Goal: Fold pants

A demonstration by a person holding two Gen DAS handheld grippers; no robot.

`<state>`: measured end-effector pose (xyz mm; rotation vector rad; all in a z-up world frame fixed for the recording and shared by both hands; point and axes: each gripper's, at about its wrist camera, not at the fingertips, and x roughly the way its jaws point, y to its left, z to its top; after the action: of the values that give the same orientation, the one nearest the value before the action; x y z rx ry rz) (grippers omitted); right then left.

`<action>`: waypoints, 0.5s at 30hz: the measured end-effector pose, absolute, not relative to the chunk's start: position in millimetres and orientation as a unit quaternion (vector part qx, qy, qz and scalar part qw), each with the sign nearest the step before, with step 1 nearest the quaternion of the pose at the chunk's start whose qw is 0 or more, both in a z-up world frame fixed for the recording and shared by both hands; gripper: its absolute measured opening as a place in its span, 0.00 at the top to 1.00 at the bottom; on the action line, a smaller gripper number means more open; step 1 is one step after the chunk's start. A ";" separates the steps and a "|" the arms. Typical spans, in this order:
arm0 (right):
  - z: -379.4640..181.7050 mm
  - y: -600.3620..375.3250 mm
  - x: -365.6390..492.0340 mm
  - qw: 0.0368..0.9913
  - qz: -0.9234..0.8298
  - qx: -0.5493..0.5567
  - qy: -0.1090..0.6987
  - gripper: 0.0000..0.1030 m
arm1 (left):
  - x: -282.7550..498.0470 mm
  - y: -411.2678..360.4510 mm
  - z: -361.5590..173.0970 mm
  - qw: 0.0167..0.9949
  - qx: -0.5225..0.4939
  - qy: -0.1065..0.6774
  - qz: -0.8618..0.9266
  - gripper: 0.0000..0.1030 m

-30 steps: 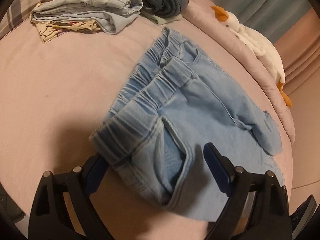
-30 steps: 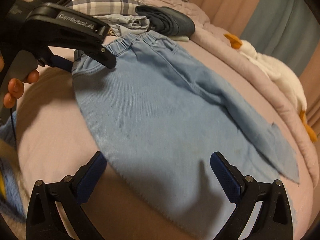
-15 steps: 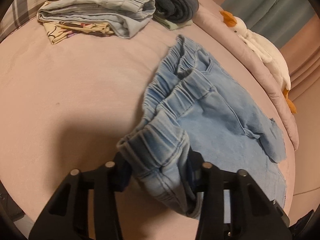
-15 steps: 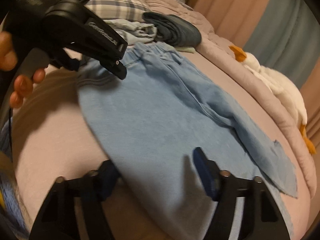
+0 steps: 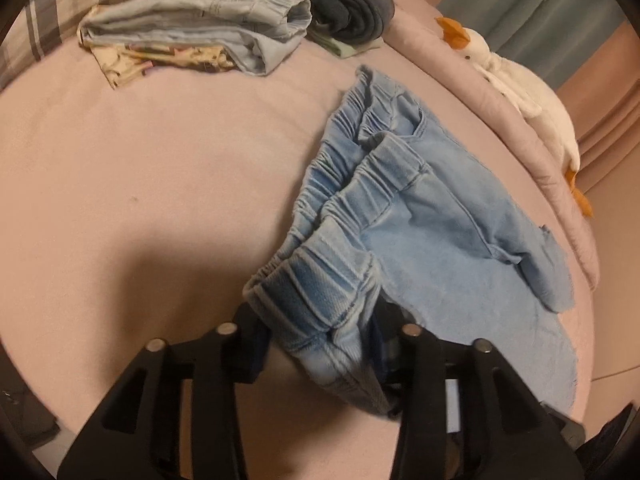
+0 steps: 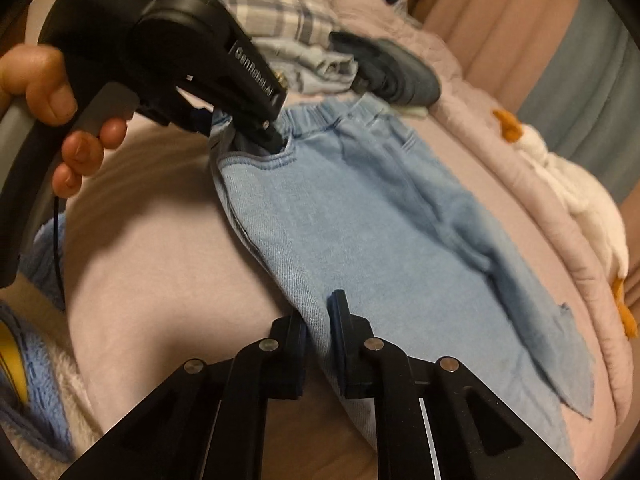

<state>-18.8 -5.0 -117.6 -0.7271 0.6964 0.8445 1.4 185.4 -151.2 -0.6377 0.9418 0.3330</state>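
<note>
Light blue denim pants (image 5: 432, 240) lie on a pink bed sheet (image 5: 140, 200), elastic waistband toward the pillows, legs running to the right. My left gripper (image 5: 320, 340) is shut on the near corner of the waistband, which bunches up between its fingers. In the right wrist view the pants (image 6: 380, 220) spread across the middle, and the left gripper (image 6: 264, 132) shows from outside, pinching the waistband. My right gripper (image 6: 320, 328) is shut on the near side edge of the pants, about halfway down the leg.
Folded clothes (image 5: 200, 28) and a dark folded garment (image 5: 340, 0) are stacked near a plaid pillow (image 5: 36, 16). A white duck plush (image 5: 520, 88) lies on the rolled pink quilt (image 6: 520, 184) along the far side. A blue fuzzy cloth (image 6: 28, 360) sits at the near left.
Both grippers went from open to shut: the left closed on the waistband corner and lifted it, the right closed on the side edge of the pants.
</note>
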 end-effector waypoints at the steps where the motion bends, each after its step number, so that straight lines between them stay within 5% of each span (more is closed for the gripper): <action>1: -119.9 -5.2 -16.8 0.794 0.390 -0.330 0.330 0.88 | -1.5 185.0 -147.4 0.831 -0.287 0.446 0.168 0.41; 8: -98.0 -16.6 -3.2 0.788 0.402 -0.270 0.380 0.75 | -20.3 175.8 -120.6 0.852 -0.223 0.430 0.196 0.33; 12: -78.0 -36.4 6.1 0.796 0.409 -0.199 0.398 0.53 | -23.6 178.7 -108.1 0.859 -0.196 0.408 0.240 0.29; 15: -64.0 -50.3 15.4 0.802 0.415 -0.141 0.406 0.50 | -33.5 198.0 -107.6 0.848 -0.220 0.402 0.265 0.30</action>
<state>15.4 -50.3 -64.0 -0.3012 0.8698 0.8902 -33.5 198.0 -107.6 -0.4640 0.8472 0.5583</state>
